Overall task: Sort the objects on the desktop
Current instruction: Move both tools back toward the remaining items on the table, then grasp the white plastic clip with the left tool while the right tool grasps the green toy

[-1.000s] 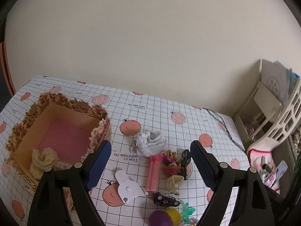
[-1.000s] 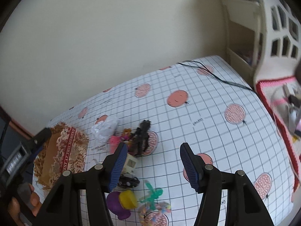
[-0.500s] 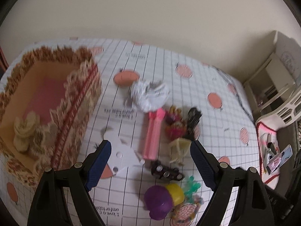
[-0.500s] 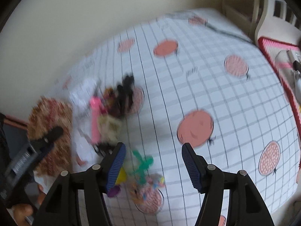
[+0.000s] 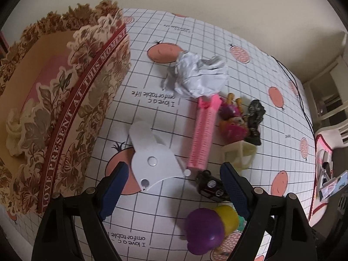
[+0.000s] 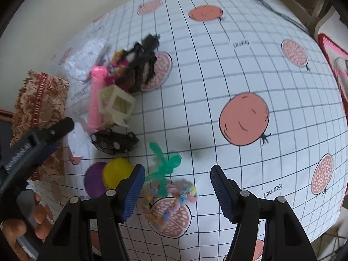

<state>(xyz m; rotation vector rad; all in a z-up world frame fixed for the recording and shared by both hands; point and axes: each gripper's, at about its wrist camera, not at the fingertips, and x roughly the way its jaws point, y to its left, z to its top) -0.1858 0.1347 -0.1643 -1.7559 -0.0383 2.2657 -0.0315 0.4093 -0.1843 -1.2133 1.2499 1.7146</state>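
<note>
1. The left gripper [image 5: 171, 181] is wide open and holds nothing; the white card [image 5: 153, 159] lies between its jaws, slightly ahead.
2. The right gripper [image 6: 177, 188] is likewise open and empty, above the pastel braided band [image 6: 174, 200].
3. Centre each target before closing; the floral box [image 5: 54, 100] sits left of the left jaws.

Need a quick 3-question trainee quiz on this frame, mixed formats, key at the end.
1. True or false: the left gripper is shut on the white card.
2. What lies nearest between the right gripper fingers? A) pastel braided loop B) crumpled paper C) floral box
3. Fill in: the pink comb lies between the white card and the ____ stool.

Key: 1 false; 2 A; 3 cream
</note>
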